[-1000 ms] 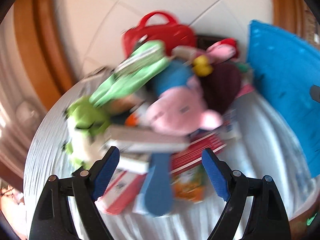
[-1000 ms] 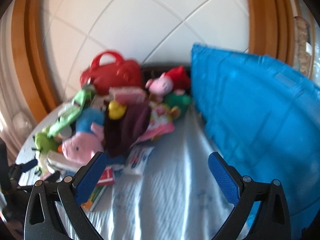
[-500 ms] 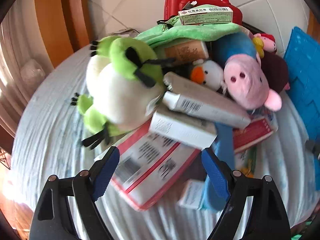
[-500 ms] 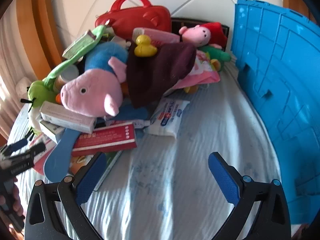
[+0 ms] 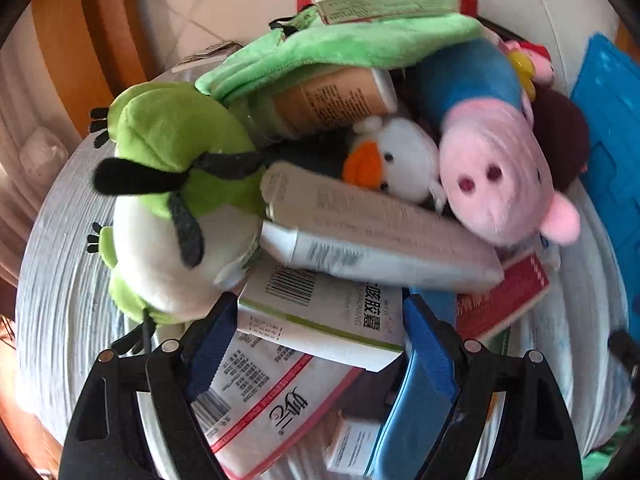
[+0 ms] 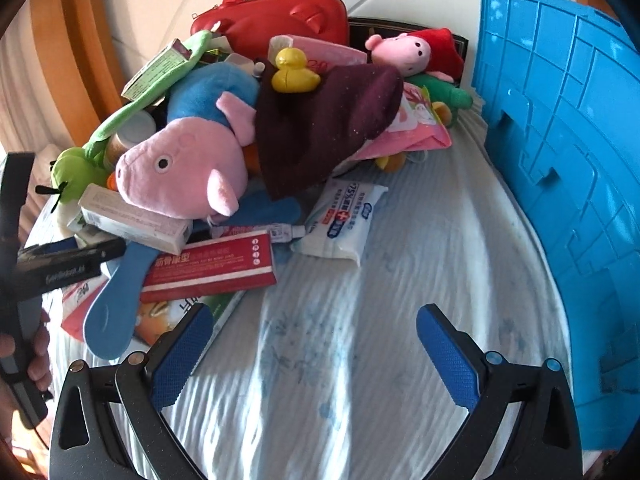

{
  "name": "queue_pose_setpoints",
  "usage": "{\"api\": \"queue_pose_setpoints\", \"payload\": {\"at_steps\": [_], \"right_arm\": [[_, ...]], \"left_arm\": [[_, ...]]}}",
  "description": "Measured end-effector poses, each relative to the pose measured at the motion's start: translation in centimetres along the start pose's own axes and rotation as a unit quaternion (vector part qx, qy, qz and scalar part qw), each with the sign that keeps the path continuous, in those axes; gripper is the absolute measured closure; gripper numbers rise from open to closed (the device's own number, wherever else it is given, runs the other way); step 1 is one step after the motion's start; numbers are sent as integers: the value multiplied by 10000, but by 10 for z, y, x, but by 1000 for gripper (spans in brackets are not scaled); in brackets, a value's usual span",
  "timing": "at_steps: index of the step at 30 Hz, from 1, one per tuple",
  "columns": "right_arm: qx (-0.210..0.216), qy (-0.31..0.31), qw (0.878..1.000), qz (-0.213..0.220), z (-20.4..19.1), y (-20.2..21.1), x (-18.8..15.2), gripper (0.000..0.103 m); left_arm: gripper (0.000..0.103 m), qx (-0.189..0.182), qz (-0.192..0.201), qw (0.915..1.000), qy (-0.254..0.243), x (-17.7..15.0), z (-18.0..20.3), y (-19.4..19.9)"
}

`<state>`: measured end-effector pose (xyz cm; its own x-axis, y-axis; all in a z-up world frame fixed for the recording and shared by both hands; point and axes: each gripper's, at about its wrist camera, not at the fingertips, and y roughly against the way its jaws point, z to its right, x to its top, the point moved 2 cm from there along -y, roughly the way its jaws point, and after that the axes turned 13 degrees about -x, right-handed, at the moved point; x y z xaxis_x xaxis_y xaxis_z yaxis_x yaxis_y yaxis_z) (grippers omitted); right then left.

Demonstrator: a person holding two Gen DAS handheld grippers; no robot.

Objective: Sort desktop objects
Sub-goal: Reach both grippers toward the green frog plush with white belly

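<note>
Left gripper (image 5: 316, 344) gaped around white box (image 5: 320, 316) | right gripper (image 6: 308, 344) open, empty | risk: stacked cartons (image 5: 376, 232) above could slide.

left gripper (image 5: 316, 344) pitched steeply down, jaws wide apart, blue pads (image 5: 210, 344) not pressing on anything. right gripper (image 6: 310, 354) also angled down, jaws spread wide, nothing between the pads (image 6: 448, 356). in the right wrist view the left gripper body shows at the left edge, with the person's fingers (image 6: 38, 356) wrapped round its handle
</note>
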<state>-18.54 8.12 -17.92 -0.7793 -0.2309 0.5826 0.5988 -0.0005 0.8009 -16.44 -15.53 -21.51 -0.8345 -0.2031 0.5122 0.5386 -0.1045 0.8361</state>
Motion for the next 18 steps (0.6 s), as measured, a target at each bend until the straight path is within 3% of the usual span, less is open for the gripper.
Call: {"api": "queue_pose_setpoints", "payload": {"at_steps": [5,11,16,18], "right_arm": [[203,-85,9997,-44,-3,-4,10,0],[341,-180,9992,69,-12,1,31,0],[401,-160,9989,159,-21,6,44,0],[479,-199,9986,127,-25,6,47,0]], "left_arm": [[20,-30,-64,9996,-263,-8,8,24],[20,-131,354,9988,-320,6,6,70],[20,355,681,9970,88,30,-25,89],[20,517,568,9963,383,47,-44,74]]}}
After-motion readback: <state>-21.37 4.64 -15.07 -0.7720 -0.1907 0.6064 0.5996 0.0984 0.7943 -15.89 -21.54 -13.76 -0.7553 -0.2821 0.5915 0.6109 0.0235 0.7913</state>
